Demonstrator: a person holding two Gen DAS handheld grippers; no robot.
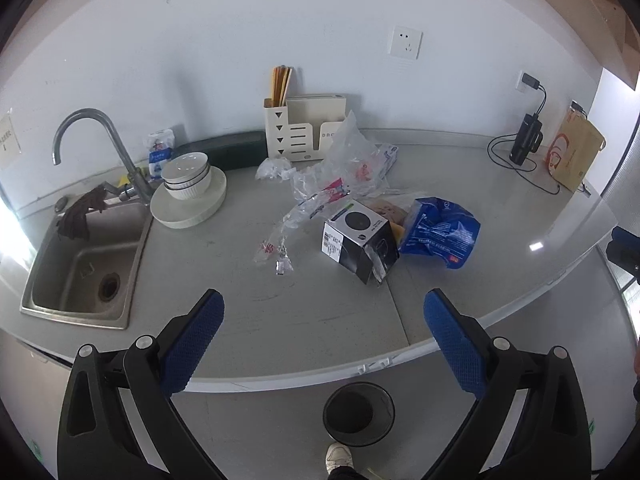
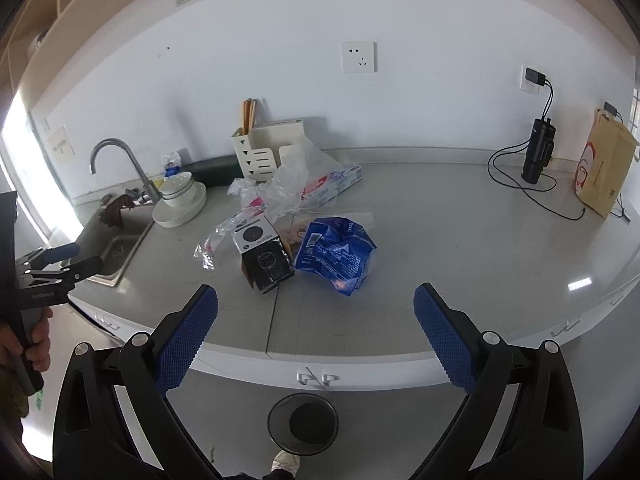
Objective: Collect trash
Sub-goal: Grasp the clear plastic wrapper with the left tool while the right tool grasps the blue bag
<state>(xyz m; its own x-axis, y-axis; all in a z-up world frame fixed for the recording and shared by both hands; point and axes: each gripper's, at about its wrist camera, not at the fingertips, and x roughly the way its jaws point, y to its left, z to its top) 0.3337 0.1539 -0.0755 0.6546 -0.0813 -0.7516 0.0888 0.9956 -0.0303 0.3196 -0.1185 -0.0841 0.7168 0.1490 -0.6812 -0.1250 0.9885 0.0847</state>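
Both the left gripper [image 1: 324, 336] and right gripper [image 2: 316, 330] hang wide and empty short of the grey countertop [image 2: 460, 240], where the crumpled blue plastic bag [image 2: 336, 254], black cardboard box [image 2: 264, 256] and clear plastic wrappers [image 1: 320, 184] lie clustered, probably staged above the round black mesh bin [image 2: 303, 424] for dropping.

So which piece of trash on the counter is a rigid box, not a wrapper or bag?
The black box, tipped beside the crumpled blue bag; the clear plastic wrappers are limp film.

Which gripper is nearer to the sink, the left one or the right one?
Left. The left gripper hangs open at the sink, beside its front corner. The right gripper is open further right, before the black box and blue bag.
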